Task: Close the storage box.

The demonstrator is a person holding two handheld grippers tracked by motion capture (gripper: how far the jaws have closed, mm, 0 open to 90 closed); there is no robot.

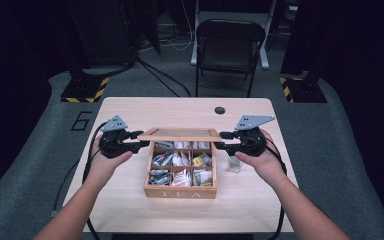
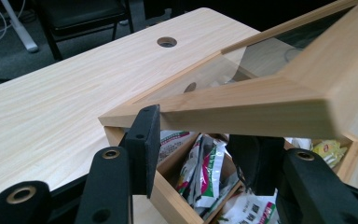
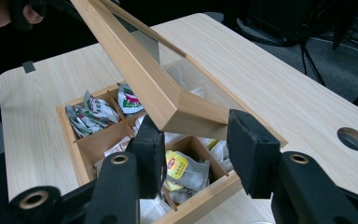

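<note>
Open light-wood box stamped TEA [image 1: 180, 192] sits mid-table, sachets [image 1: 180, 165] filling its compartments. Its glass-paned wooden lid [image 1: 180, 133] is raised on the far edge, front corners between the jaws: left gripper [image 1: 139, 140] clamps the left one; right gripper [image 1: 220, 140] brackets the right, pads seemingly off the wood. Two-sided hold likely keeps it level. Clear cup [image 1: 234, 164] beside box, chair [image 1: 228, 45] beyond the pale wooden table [image 1: 125, 210].
</note>
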